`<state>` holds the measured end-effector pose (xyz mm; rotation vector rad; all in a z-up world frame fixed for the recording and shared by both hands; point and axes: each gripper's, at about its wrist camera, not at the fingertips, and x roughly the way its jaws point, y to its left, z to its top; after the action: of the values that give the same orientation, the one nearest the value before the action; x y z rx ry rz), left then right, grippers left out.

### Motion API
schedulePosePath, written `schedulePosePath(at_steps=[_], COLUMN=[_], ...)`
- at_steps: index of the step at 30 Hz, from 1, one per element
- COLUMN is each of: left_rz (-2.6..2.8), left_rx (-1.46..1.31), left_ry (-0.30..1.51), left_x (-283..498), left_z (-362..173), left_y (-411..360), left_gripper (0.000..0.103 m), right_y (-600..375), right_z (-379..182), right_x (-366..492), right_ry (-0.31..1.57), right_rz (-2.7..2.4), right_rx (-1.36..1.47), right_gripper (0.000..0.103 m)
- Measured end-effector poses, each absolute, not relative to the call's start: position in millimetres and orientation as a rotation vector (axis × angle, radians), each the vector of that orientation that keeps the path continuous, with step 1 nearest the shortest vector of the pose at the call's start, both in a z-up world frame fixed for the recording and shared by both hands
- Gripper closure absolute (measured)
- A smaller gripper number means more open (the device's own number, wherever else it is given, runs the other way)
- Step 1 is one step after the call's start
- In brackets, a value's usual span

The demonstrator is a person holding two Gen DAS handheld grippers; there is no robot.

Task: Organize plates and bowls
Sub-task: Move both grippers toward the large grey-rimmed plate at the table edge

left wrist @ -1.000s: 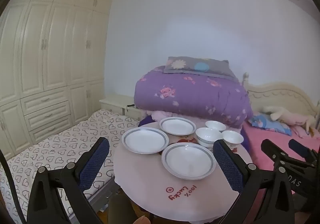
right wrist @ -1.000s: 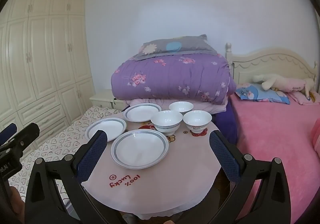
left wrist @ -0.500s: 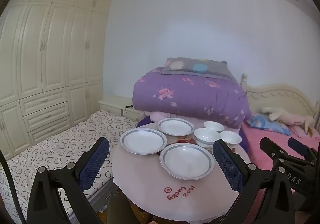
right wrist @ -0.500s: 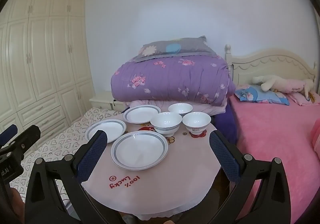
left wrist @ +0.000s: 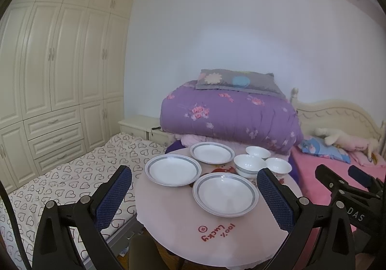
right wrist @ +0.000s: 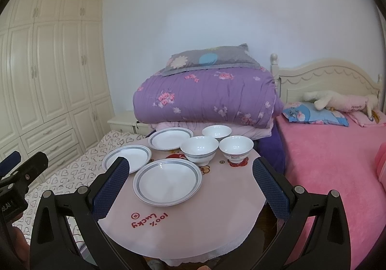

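Three white plates with grey-blue rims lie flat on a small round pink table: a near plate, a left plate and a far plate. To their right stand three white bowls: a larger banded bowl, a far bowl and a right bowl. My left gripper and right gripper both hover open above the table's near side, holding nothing.
A folded purple quilt with a grey pillow stands right behind the table. A pink bed lies to the right and a heart-print mattress to the left. Cream wardrobes line the left wall.
Both wrist views have shifted slightly, with the table and dishes sitting a little lower and nearer in frame. Nothing on the table has moved and both grippers stay open.
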<state>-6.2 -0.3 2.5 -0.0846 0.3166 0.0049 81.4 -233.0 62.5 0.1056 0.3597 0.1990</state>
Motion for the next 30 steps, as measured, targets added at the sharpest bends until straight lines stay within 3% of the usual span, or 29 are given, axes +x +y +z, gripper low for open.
schedulePosePath(at_steps=[18, 30], left_rz=[-0.023, -0.031], left_rx=[-0.083, -0.069], left_ry=[0.344, 0.42], left_x=[1, 54], left_z=[4, -1], left_y=[4, 4], left_gripper=[0.001, 0.001], right_y=[-234, -224], right_z=[60, 39], right_x=[87, 131], right_ry=[0.363, 0.436], right_rz=[0.202, 0.242], right_rx=[0.103, 0.062], right_gripper=[0.0, 0.0])
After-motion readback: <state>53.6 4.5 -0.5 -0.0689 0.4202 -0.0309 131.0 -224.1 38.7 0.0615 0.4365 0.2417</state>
